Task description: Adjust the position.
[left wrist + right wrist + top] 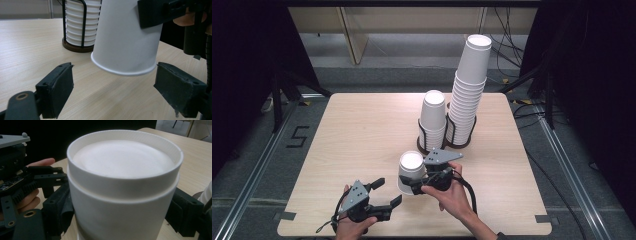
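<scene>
Cups (411,171), nested and upside down, sit clamped in the right gripper (419,186); the left gripper (388,192), wide open and empty, might knock them loose.

Light wooden table (362,135), two cup-stack holders (443,144) standing on it

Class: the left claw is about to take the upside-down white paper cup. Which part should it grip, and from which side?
Probably the wide rolled rim end of the upside-down white paper cup, approached from below: the right claw already clamps its upper wall, and the open left claw straddles that rim.
</scene>
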`<state>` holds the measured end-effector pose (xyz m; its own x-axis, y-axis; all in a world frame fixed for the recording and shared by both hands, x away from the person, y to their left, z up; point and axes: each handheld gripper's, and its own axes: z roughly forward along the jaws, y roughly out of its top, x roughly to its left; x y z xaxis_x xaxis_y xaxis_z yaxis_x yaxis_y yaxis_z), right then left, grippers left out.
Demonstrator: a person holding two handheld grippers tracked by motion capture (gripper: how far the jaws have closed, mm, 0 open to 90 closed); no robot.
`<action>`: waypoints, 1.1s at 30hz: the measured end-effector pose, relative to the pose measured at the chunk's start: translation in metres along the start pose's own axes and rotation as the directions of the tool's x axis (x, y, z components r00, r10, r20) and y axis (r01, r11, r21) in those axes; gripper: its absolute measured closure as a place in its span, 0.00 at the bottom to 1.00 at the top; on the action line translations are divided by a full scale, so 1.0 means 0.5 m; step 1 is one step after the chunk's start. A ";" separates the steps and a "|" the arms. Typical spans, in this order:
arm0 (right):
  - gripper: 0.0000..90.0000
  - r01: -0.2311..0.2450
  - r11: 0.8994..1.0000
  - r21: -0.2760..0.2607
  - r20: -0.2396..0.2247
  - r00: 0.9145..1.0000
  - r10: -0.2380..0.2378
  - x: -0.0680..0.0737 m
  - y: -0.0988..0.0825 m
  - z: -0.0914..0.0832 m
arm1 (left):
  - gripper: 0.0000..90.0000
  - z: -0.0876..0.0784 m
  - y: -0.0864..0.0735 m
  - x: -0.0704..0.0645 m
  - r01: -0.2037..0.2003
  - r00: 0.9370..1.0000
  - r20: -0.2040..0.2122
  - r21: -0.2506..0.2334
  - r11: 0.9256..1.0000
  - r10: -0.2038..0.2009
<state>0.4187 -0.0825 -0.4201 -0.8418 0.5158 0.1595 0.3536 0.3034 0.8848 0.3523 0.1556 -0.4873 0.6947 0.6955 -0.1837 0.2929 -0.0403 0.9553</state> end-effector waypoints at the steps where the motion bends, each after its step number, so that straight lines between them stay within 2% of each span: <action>1: 0.22 -0.004 1.000 -0.003 -0.016 1.000 0.004 0.001 -0.001 0.004 | 0.16 0.002 -0.001 -0.001 -0.003 1.000 0.000 0.002 1.000 0.003; 3: 0.22 -0.001 1.000 0.007 -0.005 1.000 0.001 0.006 0.000 0.005 | 0.16 0.006 -0.002 -0.003 0.005 1.000 -0.001 0.001 1.000 -0.005; 4: 0.22 0.025 1.000 -0.010 -0.024 0.999 -0.025 0.005 0.000 0.011 | 0.16 0.009 -0.002 -0.002 0.005 1.000 0.006 0.000 1.000 -0.005; 6: 0.22 0.022 1.000 -0.022 -0.026 0.999 -0.023 0.010 0.000 0.015 | 0.16 0.011 -0.003 -0.003 0.006 1.000 0.004 0.011 1.000 -0.007; 7: 0.22 0.033 0.999 -0.015 -0.008 0.999 -0.033 0.013 0.001 0.014 | 0.16 0.015 -0.004 -0.003 0.010 1.000 0.009 0.004 1.000 -0.010; 8: 0.22 0.025 0.999 -0.026 -0.022 0.999 -0.026 0.014 0.001 0.017 | 0.16 0.015 -0.004 -0.004 0.008 1.000 -0.002 0.017 1.000 -0.008; 9: 0.22 0.025 0.999 -0.026 -0.022 0.999 -0.026 0.014 0.001 0.017 | 0.16 0.019 -0.005 -0.003 0.009 1.000 0.007 0.007 1.000 -0.009; 10: 0.22 0.017 1.000 -0.021 -0.032 0.999 -0.018 0.016 0.001 0.019 | 0.16 0.019 -0.005 -0.004 0.007 1.000 0.000 0.021 1.000 -0.007; 12: 0.22 0.028 0.999 -0.028 -0.035 0.999 -0.029 0.020 0.002 0.022 | 0.16 0.024 -0.006 -0.004 0.009 1.000 0.020 0.002 1.000 -0.009; 14: 0.22 0.035 0.999 -0.028 -0.037 0.999 -0.036 0.024 0.003 0.023 | 0.14 0.026 -0.005 -0.007 -0.001 1.000 0.022 -0.006 1.000 0.001; 15: 0.22 0.011 1.000 -0.030 -0.050 0.999 -0.012 0.029 0.003 0.024 | 0.12 0.028 -0.004 -0.008 -0.004 1.000 0.022 -0.010 1.000 0.004; 16: 0.22 0.027 0.999 -0.035 -0.055 0.998 -0.029 0.029 0.003 0.025 | 0.11 0.028 -0.004 -0.009 -0.005 1.000 0.017 -0.006 1.000 0.005; 19: 0.22 0.026 0.999 -0.039 -0.059 0.998 -0.028 0.033 0.004 0.025 | 0.07 0.030 -0.003 -0.012 -0.011 1.000 0.009 0.001 1.000 0.011; 21: 0.22 0.008 0.999 -0.037 -0.071 0.997 -0.011 0.039 0.003 0.026 | 0.03 0.036 -0.005 -0.012 -0.010 1.000 0.020 -0.017 1.000 0.010; 22: 0.22 0.006 0.999 -0.038 -0.091 0.996 -0.010 0.041 0.003 0.028 | 0.03 0.034 -0.004 -0.014 -0.018 1.000 0.003 0.001 1.000 0.018; 23: 0.22 0.007 0.999 -0.041 -0.100 0.995 -0.011 0.044 0.004 0.028 | 0.02 0.036 -0.004 -0.014 -0.020 1.000 -0.001 -0.002 1.000 0.020; 26: 0.22 -0.012 0.999 -0.045 -0.117 0.993 0.007 0.048 0.005 0.027 | 0.01 0.039 -0.005 -0.014 -0.025 1.000 0.002 -0.013 1.000 0.025; 27: 0.22 -0.011 0.999 -0.049 -0.116 0.993 0.005 0.049 0.006 0.026 | 0.01 0.038 -0.004 -0.016 -0.033 0.999 -0.010 0.003 0.999 0.033; 30: 0.22 -0.020 0.998 -0.052 -0.122 0.992 0.014 0.049 0.006 0.026 | 0.01 0.037 -0.004 -0.016 -0.037 0.999 -0.012 0.002 0.999 0.037; 33: 0.22 -0.029 0.999 -0.042 -0.121 0.992 0.024 0.049 0.005 0.026 | 0.02 0.040 -0.005 -0.019 -0.059 0.998 -0.013 -0.020 0.998 0.058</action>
<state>0.4044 -0.0589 -0.4199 -0.8761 0.4224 0.2323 0.3606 0.2545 0.8973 0.3581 0.1347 -0.4928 0.7020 0.7012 -0.1245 0.2387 -0.0670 0.9688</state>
